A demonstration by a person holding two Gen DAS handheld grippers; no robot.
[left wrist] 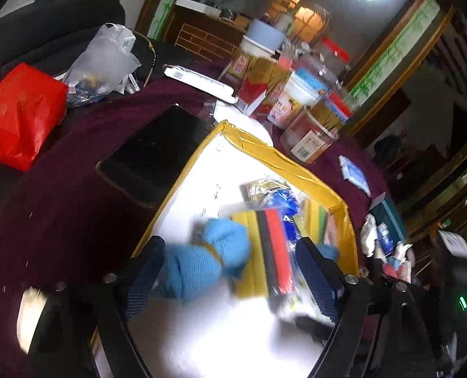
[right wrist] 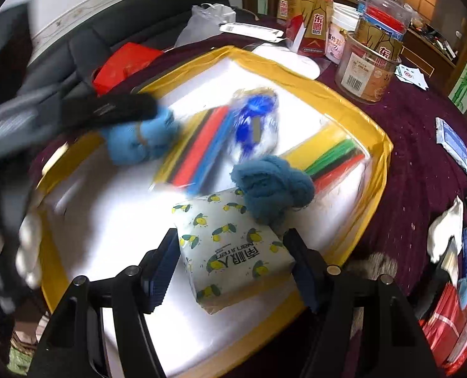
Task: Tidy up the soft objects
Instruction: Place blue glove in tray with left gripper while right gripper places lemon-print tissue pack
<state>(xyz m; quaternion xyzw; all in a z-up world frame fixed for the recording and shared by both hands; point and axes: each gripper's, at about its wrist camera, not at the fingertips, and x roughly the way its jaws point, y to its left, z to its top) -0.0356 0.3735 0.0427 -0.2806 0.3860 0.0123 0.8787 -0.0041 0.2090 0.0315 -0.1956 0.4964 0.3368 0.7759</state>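
Note:
A white box (left wrist: 183, 195) edged in yellow tape lies on the maroon cloth. My left gripper (left wrist: 230, 271) stands open over it, and a light blue knitted bundle (left wrist: 202, 258) lies between its fingers, free of the right pad. In the right wrist view one of the left gripper's fingers (right wrist: 113, 110) hangs just above that bundle (right wrist: 139, 141). My right gripper (right wrist: 232, 267) is shut on a lemon-print tissue pack (right wrist: 230, 249) over the box's near side (right wrist: 343, 100). A darker blue yarn skein (right wrist: 271, 186) touches the pack's far corner.
Inside the box lie packs of coloured stems (right wrist: 202, 145) (right wrist: 334, 157) and a blue item in clear wrap (right wrist: 255, 119). Around it stand a black tablet (left wrist: 151, 154), a red bag (left wrist: 16, 110), a clear jar (right wrist: 366, 69), cartons (right wrist: 309, 31) and crumpled tissues (right wrist: 447, 230).

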